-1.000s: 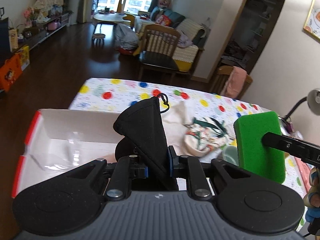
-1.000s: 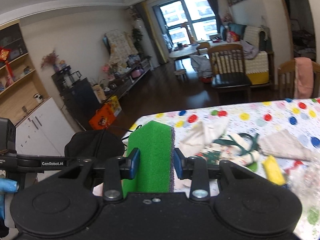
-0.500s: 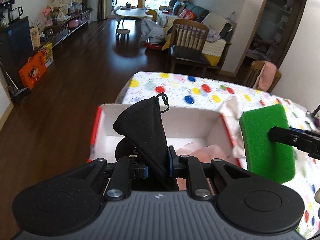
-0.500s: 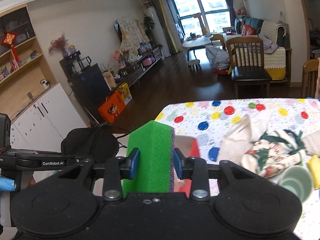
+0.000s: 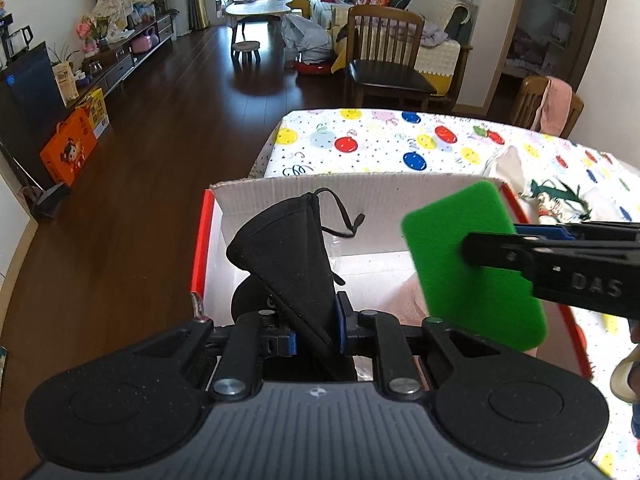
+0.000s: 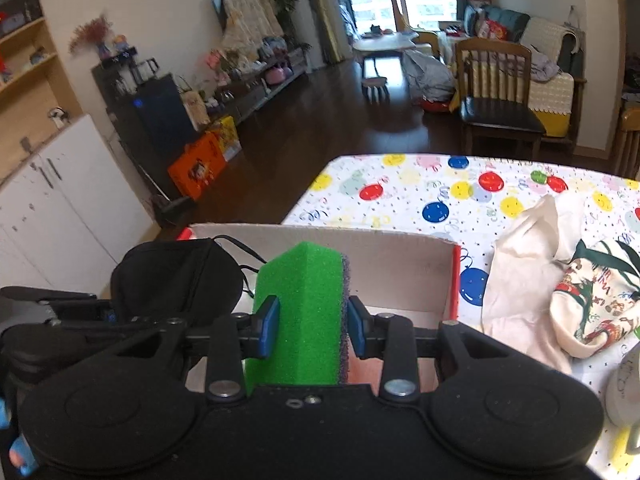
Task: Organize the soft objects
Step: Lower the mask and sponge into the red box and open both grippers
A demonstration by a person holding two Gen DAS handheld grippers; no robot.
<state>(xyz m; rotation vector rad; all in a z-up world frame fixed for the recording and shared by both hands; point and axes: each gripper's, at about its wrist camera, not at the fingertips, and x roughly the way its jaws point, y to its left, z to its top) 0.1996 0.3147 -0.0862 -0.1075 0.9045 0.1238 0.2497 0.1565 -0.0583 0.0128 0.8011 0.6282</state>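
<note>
My left gripper [image 5: 316, 330] is shut on a black face mask [image 5: 292, 256], which stands up between the pads over a white cardboard box with red edges [image 5: 360, 190]. My right gripper [image 6: 310, 322] is shut on a green sponge [image 6: 304, 312] with a dark scouring side, held over the same box [image 6: 400, 264]. The sponge [image 5: 472, 264] and right gripper also show in the left wrist view, to the right of the mask. The mask [image 6: 176, 280] shows at left in the right wrist view. Something pink [image 5: 404, 296] lies inside the box.
The box sits at the left end of a table with a balloon-print cloth [image 5: 380, 140]. A cream cloth [image 6: 528, 264] and a printed fabric item [image 6: 600, 292] lie right of the box. A pale cup [image 6: 624, 384] is at far right. Wooden chairs [image 5: 384, 52] stand beyond the table.
Both grippers have swung left over the box, still holding the mask and the sponge. The box now lies directly below, and the fabric pile has shifted to the right edge of view.
</note>
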